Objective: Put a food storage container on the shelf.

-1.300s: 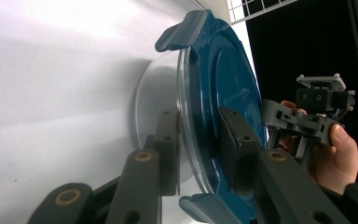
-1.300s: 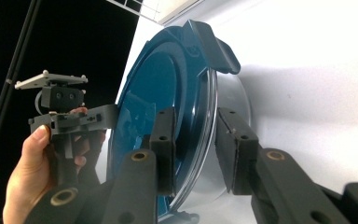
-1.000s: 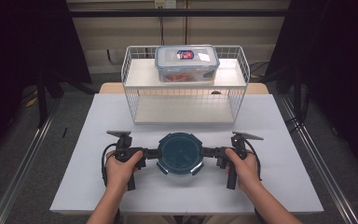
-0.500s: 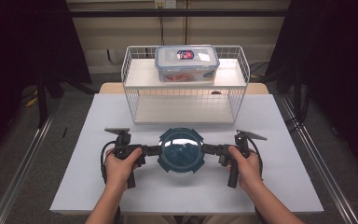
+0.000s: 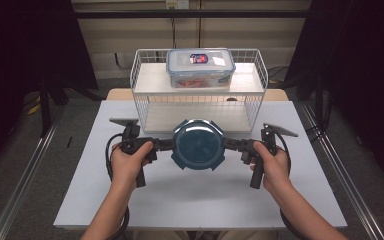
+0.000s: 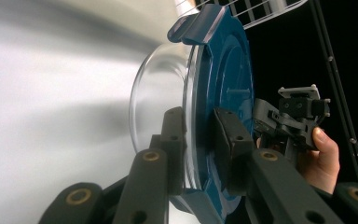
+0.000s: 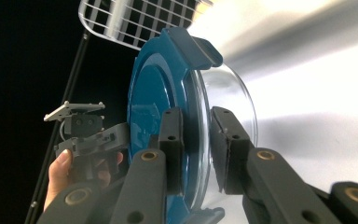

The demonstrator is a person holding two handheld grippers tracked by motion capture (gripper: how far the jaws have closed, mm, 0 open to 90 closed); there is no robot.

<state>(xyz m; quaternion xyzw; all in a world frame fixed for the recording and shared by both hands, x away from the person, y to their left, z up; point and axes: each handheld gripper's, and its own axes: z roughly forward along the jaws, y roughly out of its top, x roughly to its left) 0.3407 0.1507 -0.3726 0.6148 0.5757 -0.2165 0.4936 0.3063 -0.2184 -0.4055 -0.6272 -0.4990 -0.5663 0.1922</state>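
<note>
We see the left hand-held gripper [image 5: 164, 145] closed onto the left rim of a round glass bowl [image 5: 198, 144] with a blue lid; in the left gripper view its jaws are nearly together, one pad on the clear glass wall [image 6: 161, 100], the other on the blue lid [image 6: 228, 79]. The right hand-held gripper [image 5: 232, 145] pinches the opposite rim the same way, one jaw on the lid [image 7: 151, 88], one on the glass [image 7: 230, 93]. A hand [image 5: 127, 162] grips the left one and another hand [image 5: 275, 167] the right.

The bowl sits between the two, just in front of the white wire rack [image 5: 142, 95], its far edge overlapping the rack's lower front in the high view; we cannot tell whether it rests on the white surface [image 5: 200, 200] or is lifted. On the rack's upper shelf stands a clear lidded box [image 5: 200, 66]. The rack's lower shelf behind the bowl is bare, and open surface lies nearer the person and to both sides.
</note>
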